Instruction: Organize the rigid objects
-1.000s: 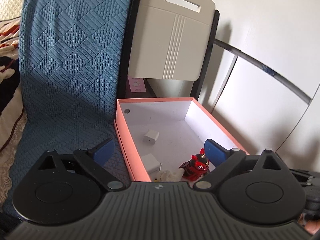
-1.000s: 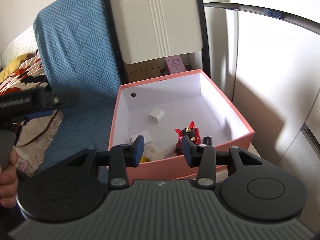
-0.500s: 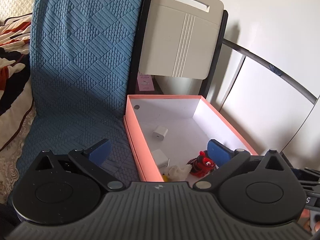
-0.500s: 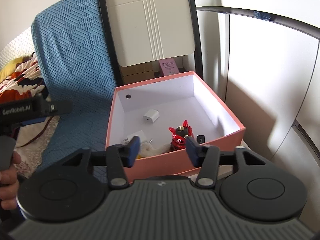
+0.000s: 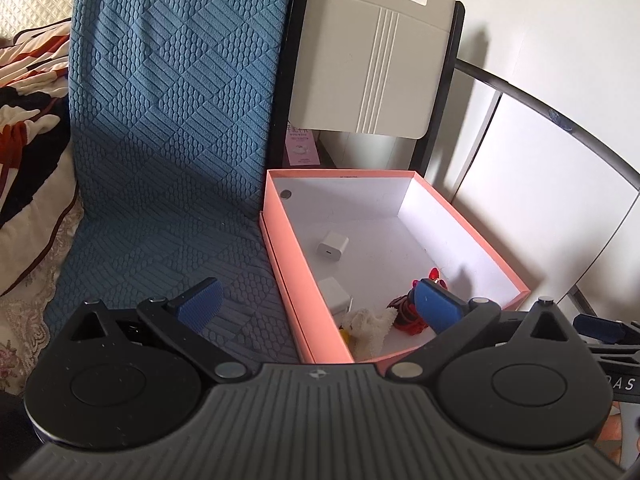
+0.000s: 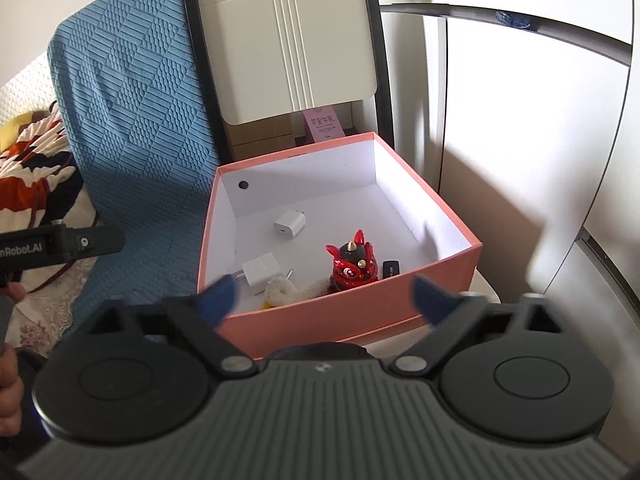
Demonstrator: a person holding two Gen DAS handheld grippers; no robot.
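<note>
Both grippers hover empty at the sorting box

Ahead of the wide-spread right gripper (image 6: 324, 298), whose jaws have just been opening, a pink cardboard box (image 6: 344, 322) holds the glossy red lion figurine (image 6: 352, 266); the left gripper (image 5: 316, 300) is equally wide. Withdrawing straight back should avoid clipping the rim.

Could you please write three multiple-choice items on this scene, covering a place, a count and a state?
1. Where does the red figurine stand?
A. in the pink box
B. on the blue cover
C. on the quilt

2. How many white chargers lie in the box?
A. one
B. two
C. four

3. How is the right gripper?
A. shut on the figurine
B. open, holding nothing
C. shut on a charger

Answers: 1 A, it stands upright on the box floor; 2 B, far charger and near charger; 3 B, its jaws have just been opening, nothing between them.
</note>
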